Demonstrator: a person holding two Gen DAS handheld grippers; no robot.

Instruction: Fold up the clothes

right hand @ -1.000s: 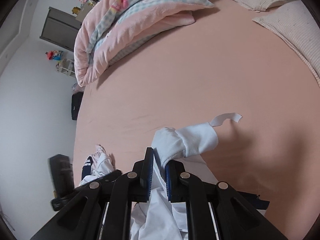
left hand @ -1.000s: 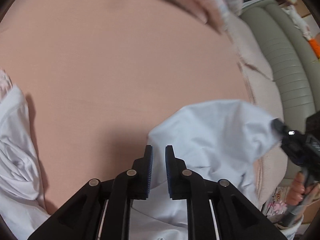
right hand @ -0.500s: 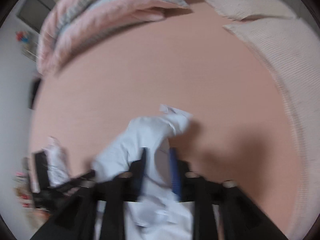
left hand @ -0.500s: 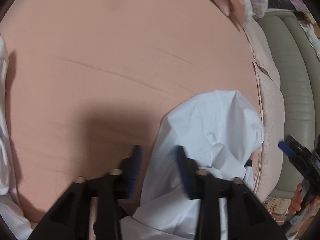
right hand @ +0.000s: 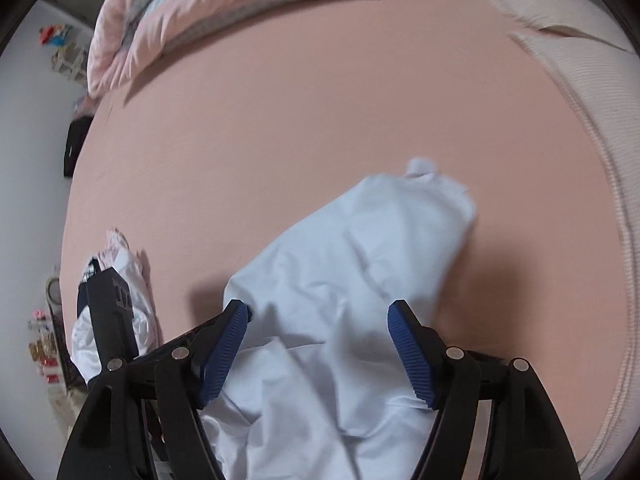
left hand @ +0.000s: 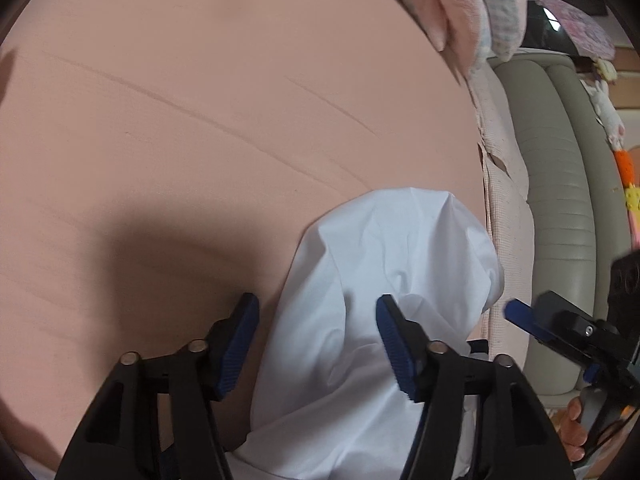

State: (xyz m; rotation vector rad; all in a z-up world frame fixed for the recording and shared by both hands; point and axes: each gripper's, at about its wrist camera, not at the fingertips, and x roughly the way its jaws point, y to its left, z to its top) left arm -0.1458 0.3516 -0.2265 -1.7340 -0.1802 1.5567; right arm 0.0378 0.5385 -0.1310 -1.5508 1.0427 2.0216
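- The white garment (right hand: 352, 280) lies in a loose, rumpled heap on the pink bedsheet (right hand: 320, 120), near the edge of the bed closest to the person; a folded-over part bulges up rather than lying flat.
- The left gripper (left hand: 318, 344) has its 2 blue-padded jaws spread wide, with nothing pinched between them; the cloth sits below and between them, so it looks laid down on purpose to rest on the sheet.
- The right gripper (right hand: 318, 354) is likewise spread apart above the same garment and clamps nothing. In the left view it shows at the right edge (left hand: 560, 332).
- My guess is both tools hang over the cloth because a fresh hold is needed, probably on an edge or corner, before it can be smoothed out.
- A second bundle of white and pale pink clothes (right hand: 120, 300) waits at the far left of the sheet, well apart from this piece.
- A pink quilt (right hand: 200, 12) is piled at the far side, leaving the middle of the bed as working room.
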